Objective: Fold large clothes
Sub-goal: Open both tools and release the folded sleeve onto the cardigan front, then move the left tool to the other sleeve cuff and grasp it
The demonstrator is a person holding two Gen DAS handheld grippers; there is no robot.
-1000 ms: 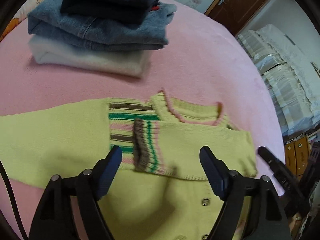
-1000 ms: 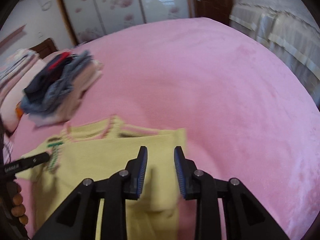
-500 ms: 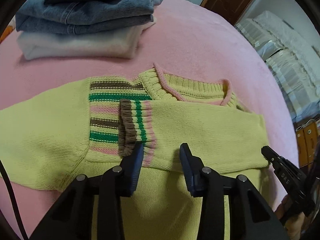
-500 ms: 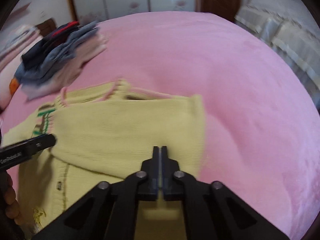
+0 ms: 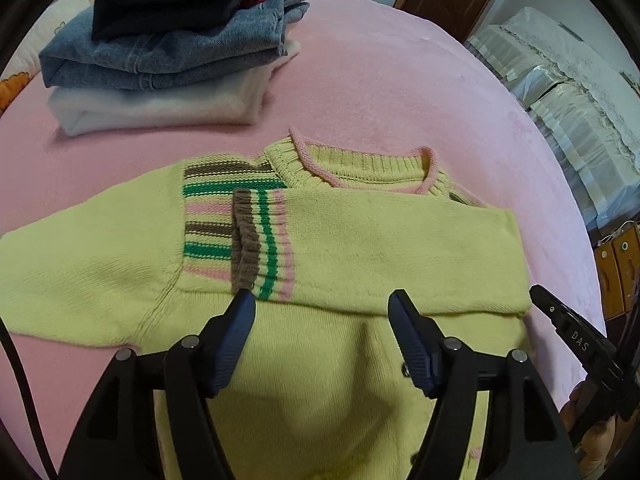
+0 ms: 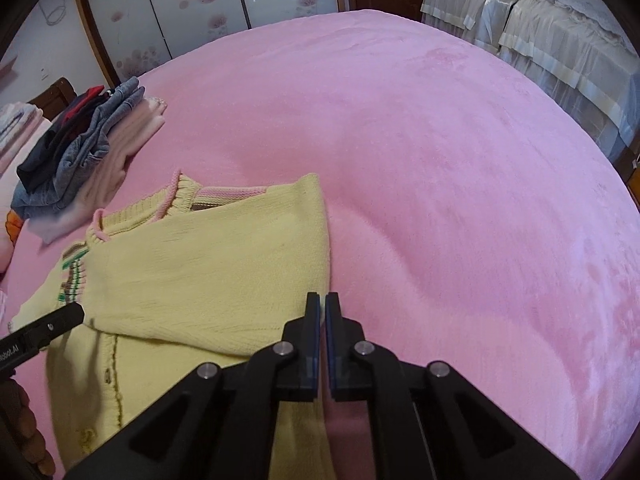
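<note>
A yellow sweater [image 5: 360, 248] lies flat on the pink bed [image 6: 460, 168]. One sleeve [image 5: 400, 256] is folded across the chest, and its striped cuff [image 5: 262, 248] — brown, green and pink — rests on the striped shoulder at about 10 o'clock from the left gripper [image 5: 322, 320]. The other sleeve [image 5: 80, 256] sticks out flat toward 9 o'clock.

The left gripper is over the sweater's front with its jaws wide apart and nothing between them. The right gripper [image 6: 322, 312] has its jaws almost together with only a thin gap; it sits at the edge of the sweater by the folded sleeve, but whether it pinches any cloth cannot be told.

A pile of folded clothes [image 5: 172, 40] — dark on top, jeans in the middle, white at the bottom — sits on the bed at 11 o'clock, well apart from the sweater.
</note>
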